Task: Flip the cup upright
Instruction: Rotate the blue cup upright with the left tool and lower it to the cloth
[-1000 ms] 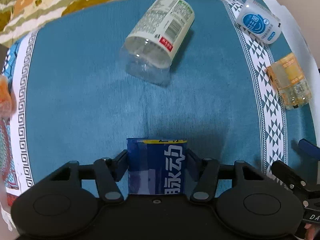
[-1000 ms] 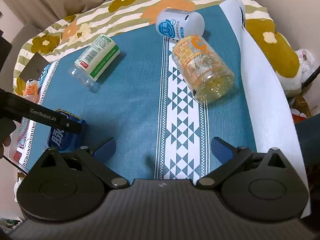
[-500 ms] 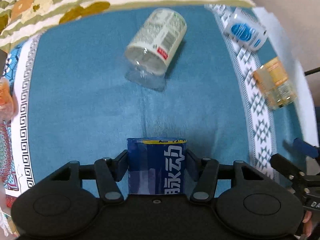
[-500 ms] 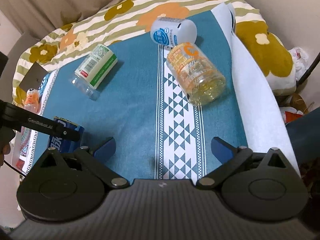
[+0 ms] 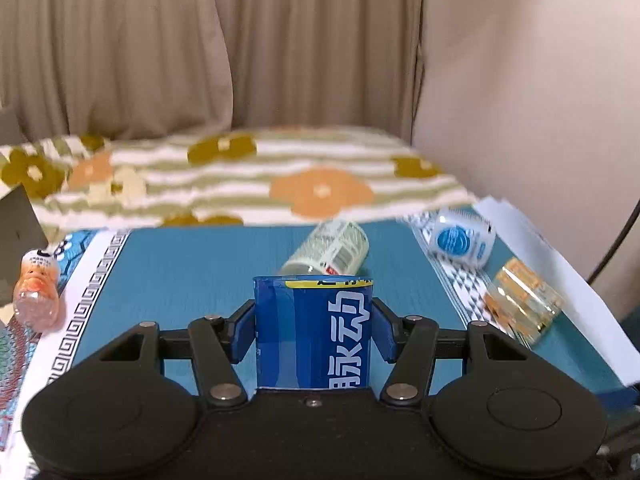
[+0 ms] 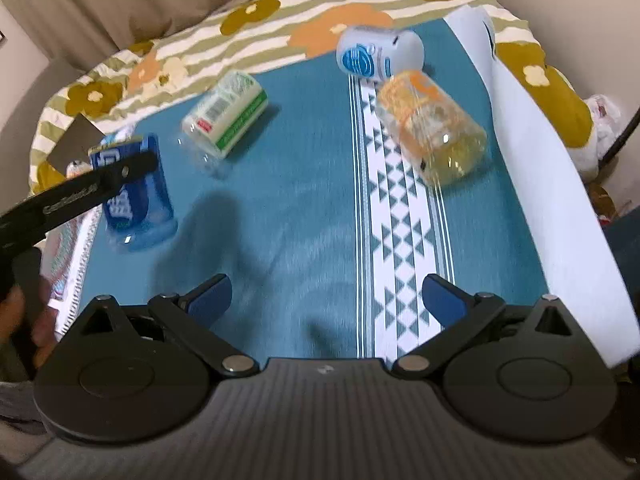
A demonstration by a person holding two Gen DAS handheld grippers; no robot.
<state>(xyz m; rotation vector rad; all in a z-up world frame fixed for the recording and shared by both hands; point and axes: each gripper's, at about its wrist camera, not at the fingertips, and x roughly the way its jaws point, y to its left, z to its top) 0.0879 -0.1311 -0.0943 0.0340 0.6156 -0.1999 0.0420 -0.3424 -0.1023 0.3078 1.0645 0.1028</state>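
one blue cup [image 5: 314, 330] is pinched between the two blue pads of the left gripper [image 5: 314, 330], up above the teal cloth [image 5: 180, 272]. from the right wrist view the blue cup [image 6: 134, 194] leans, not yet straight up, and it is too blurry to tell which end is its open one. to do this well, i think the hand should turn slowly until the open end points up, then lower the cup flat on a bare spot of cloth before letting go. squeeze gently, as the thin sides may bend. the right gripper [image 6: 326, 296] is wide apart and holds nothing. near by lie a green label cup [image 5: 332, 250], a white cup [image 5: 460, 242] and an orange cup [image 5: 524, 304], so keep away from them.
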